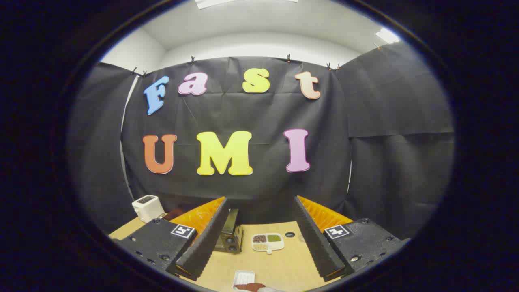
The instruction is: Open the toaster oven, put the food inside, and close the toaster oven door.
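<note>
Tool [259, 239] released, its fingers spread wide and gripping nothing, held high over the bench [284, 267]. Toaster oven [230, 237] sits just beyond the left finger, door apparently closed. Food [249, 286] lies on a white tray [243, 278] near the bench edge. Judgement: nothing started; all 3 steps remain.

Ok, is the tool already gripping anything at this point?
No. The tool has its fingers spread wide apart with nothing between them, and the toaster oven sits on the wooden table beyond them, untouched.
</note>
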Action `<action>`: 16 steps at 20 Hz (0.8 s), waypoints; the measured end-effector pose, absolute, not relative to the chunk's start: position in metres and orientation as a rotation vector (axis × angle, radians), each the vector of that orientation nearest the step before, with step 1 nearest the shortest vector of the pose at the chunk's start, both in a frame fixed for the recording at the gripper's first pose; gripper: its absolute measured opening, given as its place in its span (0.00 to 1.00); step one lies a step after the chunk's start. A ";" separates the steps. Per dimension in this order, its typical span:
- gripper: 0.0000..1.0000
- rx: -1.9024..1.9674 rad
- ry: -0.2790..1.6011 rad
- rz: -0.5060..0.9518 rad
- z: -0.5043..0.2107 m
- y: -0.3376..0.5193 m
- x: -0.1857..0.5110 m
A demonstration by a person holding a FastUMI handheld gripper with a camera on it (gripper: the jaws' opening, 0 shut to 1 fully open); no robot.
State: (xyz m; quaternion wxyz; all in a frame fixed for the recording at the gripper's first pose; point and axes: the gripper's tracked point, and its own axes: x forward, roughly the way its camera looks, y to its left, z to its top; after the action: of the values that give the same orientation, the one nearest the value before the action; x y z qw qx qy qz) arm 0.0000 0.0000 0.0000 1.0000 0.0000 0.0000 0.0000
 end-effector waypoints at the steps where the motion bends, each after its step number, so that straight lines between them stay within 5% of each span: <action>1: 1.00 -0.004 0.003 -0.003 -0.001 0.002 0.001; 16: 1.00 -0.013 0.029 0.005 -0.022 0.042 0.016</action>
State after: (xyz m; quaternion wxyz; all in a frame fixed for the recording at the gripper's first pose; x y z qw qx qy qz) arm 0.0164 0.0417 -0.0221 0.9999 -0.0063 0.0145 0.0023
